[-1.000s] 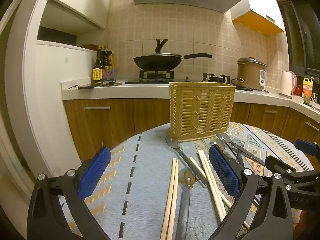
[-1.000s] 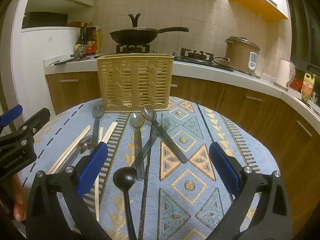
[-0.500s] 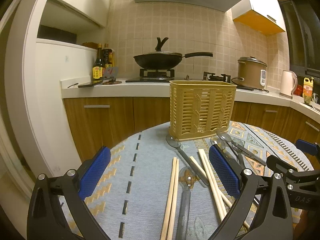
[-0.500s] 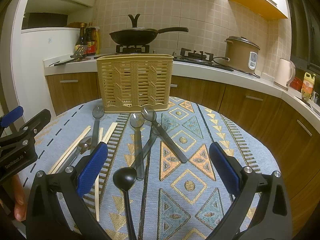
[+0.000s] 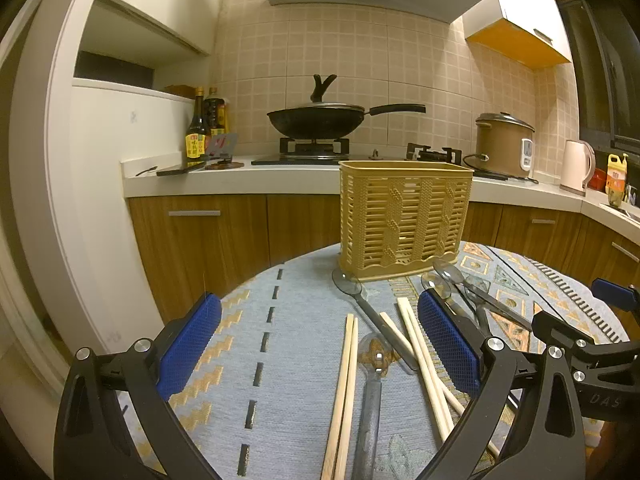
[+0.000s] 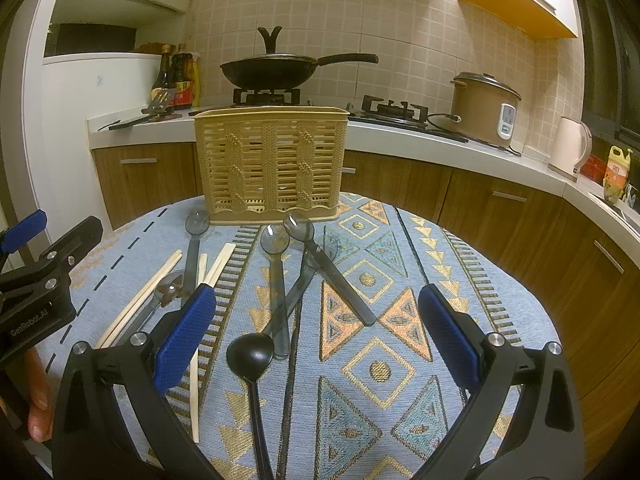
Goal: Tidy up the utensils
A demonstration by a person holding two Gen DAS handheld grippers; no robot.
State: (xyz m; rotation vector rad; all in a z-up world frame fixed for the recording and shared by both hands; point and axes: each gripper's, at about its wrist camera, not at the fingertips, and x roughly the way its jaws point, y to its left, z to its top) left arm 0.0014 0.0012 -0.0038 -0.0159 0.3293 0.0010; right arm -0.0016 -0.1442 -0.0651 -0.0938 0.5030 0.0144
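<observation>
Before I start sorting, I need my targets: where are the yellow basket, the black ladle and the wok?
yellow basket [image 6: 270, 168]: right wrist view, front wall.
black ladle [image 6: 250, 353]: right wrist view, bowl.
wok [image 5: 316, 121]: left wrist view, side of its body.

Empty tan slotted holder [image 6: 270, 164] upright, spoons [image 6: 276, 276], chopsticks [image 5: 346, 392] scattered before it

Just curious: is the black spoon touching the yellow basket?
Apart. The right wrist view shows the black spoon lying near the camera, with patterned tablecloth and grey spoons between it and the yellow basket.
</observation>
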